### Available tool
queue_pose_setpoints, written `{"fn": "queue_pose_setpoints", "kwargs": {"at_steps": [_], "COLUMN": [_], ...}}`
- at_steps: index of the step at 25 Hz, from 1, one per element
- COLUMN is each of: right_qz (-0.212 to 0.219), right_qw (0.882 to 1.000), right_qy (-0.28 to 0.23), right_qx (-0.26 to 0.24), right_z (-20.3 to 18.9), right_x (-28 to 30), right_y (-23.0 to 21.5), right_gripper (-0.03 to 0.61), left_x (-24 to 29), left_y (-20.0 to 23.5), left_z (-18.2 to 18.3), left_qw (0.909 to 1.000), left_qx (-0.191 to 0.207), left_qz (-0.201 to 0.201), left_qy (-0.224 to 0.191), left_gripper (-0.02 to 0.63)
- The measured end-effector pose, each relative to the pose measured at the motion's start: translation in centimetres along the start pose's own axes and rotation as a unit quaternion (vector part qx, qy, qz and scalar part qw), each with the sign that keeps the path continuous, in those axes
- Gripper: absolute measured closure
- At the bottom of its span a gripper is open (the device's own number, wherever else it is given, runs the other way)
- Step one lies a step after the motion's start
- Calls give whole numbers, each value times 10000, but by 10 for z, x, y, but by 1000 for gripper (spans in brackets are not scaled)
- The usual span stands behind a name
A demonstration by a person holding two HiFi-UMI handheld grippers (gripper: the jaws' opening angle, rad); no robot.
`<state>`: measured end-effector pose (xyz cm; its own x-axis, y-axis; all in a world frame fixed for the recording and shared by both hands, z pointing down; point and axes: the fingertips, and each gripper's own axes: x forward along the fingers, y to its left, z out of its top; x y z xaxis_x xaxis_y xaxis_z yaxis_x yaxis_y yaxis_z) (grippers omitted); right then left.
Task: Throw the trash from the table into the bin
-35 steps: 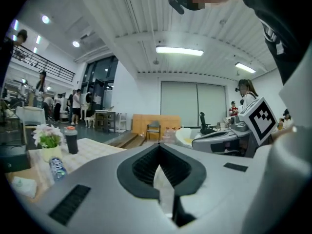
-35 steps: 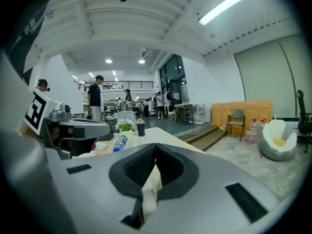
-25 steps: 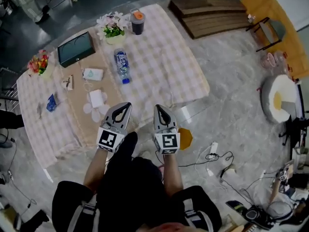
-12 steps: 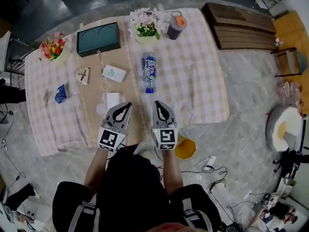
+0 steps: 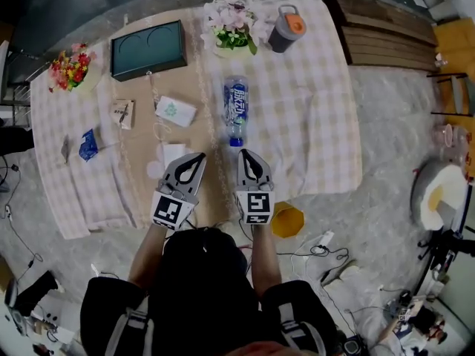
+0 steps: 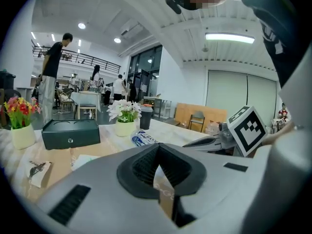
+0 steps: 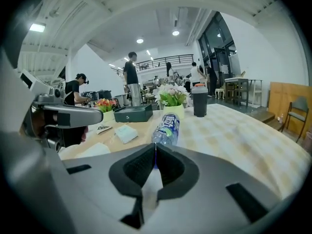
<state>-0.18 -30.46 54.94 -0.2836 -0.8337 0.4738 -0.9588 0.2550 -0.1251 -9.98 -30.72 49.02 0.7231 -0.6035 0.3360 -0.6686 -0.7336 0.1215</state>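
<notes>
- Pale checked-cloth table [image 5: 319,124]: clear plastic bottle with blue label [image 5: 235,110] lies flat, cap toward near edge.
- Left gripper [image 5: 199,156], right gripper [image 5: 243,154]: over near edge, jaws closed, empty.

Open lab hall; cables [image 5: 326,248] strewn on floor [image 5: 386,162]; mezzanine railing [image 6: 92,61] above

Checked table [image 5: 319,110], bottle [image 5: 235,110], box [image 5: 148,48], flowers [image 5: 234,24], cup [image 5: 286,28]

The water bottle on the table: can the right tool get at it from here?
Probably yes. The bottle lies straight ahead of the right tool, cap end nearest, with nothing between them. The tool's jaws are shut, so they would have to open first.
</notes>
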Motion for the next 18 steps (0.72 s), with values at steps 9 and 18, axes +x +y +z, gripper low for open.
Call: {"fn": "queue_pose_setpoints", "kwargs": {"at_steps": [9, 18], "right_qz": [84, -73], "right_qw": [9992, 9982], "right_qy": [254, 581], "right_qx": [283, 92], "right_z": [-5, -8], "right_x": [39, 76], "right_y": [-1, -6], "right_gripper": [294, 229], "left_x": [7, 10], "left_y": [0, 16], "left_z": [-5, -8], "left_qw": [9998, 9997], "left_qx": [-99, -159], "left_qz": [-167, -133], "left_qy": [73, 91], "left_gripper": [611, 611]}}
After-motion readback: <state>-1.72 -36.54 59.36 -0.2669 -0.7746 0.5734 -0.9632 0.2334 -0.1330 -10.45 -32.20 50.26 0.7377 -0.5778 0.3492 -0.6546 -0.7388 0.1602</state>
